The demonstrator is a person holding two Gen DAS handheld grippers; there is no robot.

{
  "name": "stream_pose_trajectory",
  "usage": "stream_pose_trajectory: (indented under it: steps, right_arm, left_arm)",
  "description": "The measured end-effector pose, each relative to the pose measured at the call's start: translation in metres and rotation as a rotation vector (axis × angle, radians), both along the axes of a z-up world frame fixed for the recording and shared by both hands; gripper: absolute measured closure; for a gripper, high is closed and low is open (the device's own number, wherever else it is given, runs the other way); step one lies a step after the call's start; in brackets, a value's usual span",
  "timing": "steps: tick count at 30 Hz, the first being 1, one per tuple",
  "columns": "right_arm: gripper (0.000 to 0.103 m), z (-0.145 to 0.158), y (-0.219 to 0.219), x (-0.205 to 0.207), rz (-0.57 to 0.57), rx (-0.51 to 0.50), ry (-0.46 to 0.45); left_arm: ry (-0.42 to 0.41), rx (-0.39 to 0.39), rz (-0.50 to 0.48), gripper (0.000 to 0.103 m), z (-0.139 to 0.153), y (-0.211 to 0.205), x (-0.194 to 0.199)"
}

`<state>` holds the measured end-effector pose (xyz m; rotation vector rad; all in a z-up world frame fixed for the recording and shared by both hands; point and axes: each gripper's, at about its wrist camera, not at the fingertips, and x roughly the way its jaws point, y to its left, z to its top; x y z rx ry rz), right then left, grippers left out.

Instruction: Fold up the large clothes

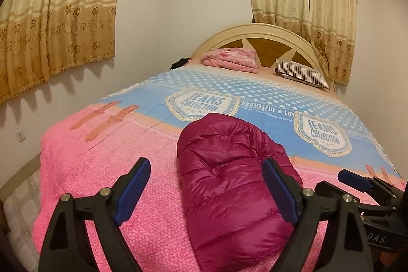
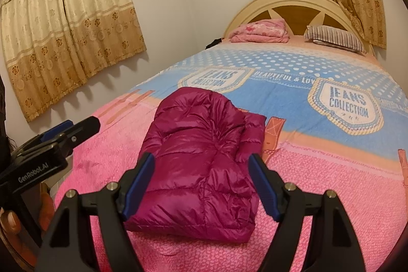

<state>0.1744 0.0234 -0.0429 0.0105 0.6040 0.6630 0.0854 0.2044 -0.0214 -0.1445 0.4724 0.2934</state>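
We see the folded magenta down jacket point(image 2: 204, 162) mid-frame on the bed point(image 2: 331, 195); open pink blanket either side. Left gripper point(image 1: 206, 188) and right gripper point(image 2: 201, 185) fingers spread, pinching nothing.

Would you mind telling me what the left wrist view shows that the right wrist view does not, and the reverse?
Only the left wrist view shows a wall socket low at the left and the right gripper from the side. Only the right wrist view shows the jacket's squared folded corner and the left gripper from the side. Both show the folded magenta jacket lying free on the pink and blue bedspread, a pink bundle, a striped pillow, the headboard, and open jaws.
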Motion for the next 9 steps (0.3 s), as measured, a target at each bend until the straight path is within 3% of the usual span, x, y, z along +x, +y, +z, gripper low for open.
stream_pose_trajectory:
  steps: [9]
  right_arm:
    - [0.024, -0.0022, -0.0029, -0.0015, -0.001, 0.0, 0.006]
  left_arm:
    - [-0.035, 0.05, -0.003, 0.012, 0.0026, -0.006, -0.0039]
